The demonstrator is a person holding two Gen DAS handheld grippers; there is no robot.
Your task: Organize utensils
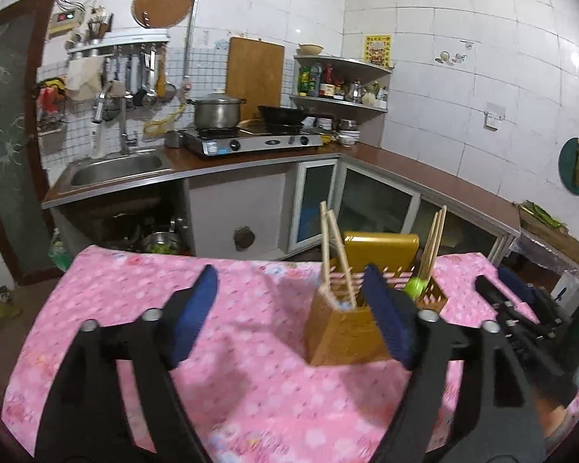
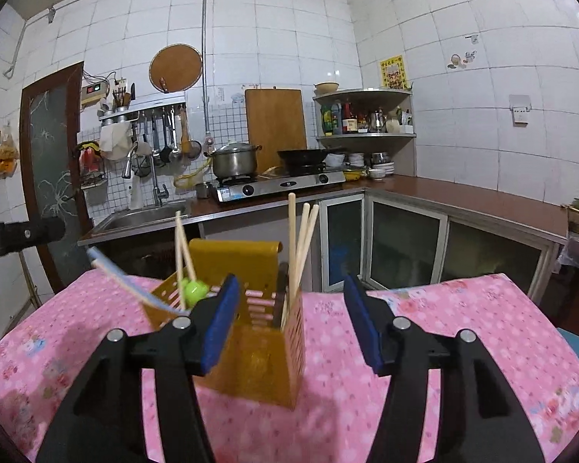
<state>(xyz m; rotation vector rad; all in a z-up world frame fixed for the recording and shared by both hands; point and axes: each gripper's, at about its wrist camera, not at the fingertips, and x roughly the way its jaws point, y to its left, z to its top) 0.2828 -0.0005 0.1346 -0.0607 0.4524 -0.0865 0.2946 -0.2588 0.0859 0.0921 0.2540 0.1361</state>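
Note:
An orange utensil holder [image 1: 343,332] [image 2: 258,351] stands on the pink cloth-covered table [image 1: 251,378] [image 2: 463,332]. Wooden chopsticks [image 1: 336,254] [image 2: 303,239] stand in its compartments, with more chopsticks [image 2: 181,254] and a utensil with a green end [image 1: 415,287] [image 2: 195,290] in another compartment. A blue-white utensil [image 2: 123,279] leans out to the left. My left gripper [image 1: 289,316] is open and empty, just left of the holder. My right gripper [image 2: 291,328] is open and empty, close above and in front of the holder; it also shows in the left wrist view [image 1: 521,301].
Behind the table runs an L-shaped kitchen counter [image 2: 463,196] with a sink [image 1: 115,169], a gas stove [image 2: 278,185] with a pot and wok, corner shelves with bottles [image 2: 363,115], and cabinets below. A door [image 2: 54,169] is at the left.

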